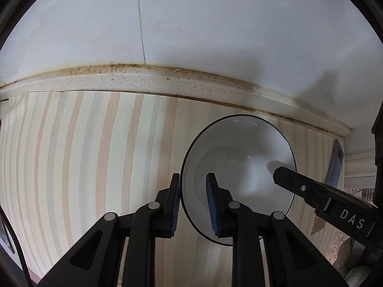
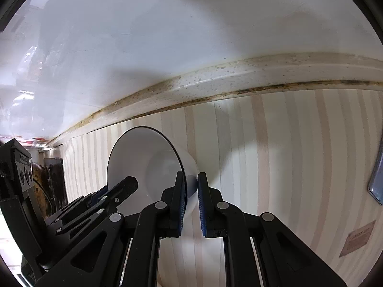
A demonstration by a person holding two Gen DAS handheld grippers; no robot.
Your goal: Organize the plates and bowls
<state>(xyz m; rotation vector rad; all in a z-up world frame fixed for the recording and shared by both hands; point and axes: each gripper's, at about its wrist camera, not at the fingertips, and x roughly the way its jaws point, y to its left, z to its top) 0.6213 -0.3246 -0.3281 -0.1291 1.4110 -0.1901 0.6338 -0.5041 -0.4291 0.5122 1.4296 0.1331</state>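
Striped vinyl in cream, peach and grey covers the countertop [image 1: 95, 155], which runs back to a stained, speckled backsplash ledge [image 1: 143, 79] below a white tiled wall [image 1: 215, 24]. Just in front of that ledge sits the task's one visible piece — a white bowl with a thin dark rim [image 1: 239, 167] — and both tools are on it from opposite sides. The left gripper [image 1: 192, 201] straddles the near-left part of the rim, one blue pad outside and one inside the wall, jaws partly open with a gap showing to the inner pad, so it does not look clamped. The right gripper [image 2: 191, 196] stands narrowly open astride the opposite rim, inner finger against the inside wall; whether it pinches firmly I cannot tell. The bowl seems tipped toward the left gripper in the right wrist view, though the fisheye makes this uncertain. I judge the step to be picking up this bowl; next, one gripper should close firmly on the wall and the other release — no plate or stack shows here.
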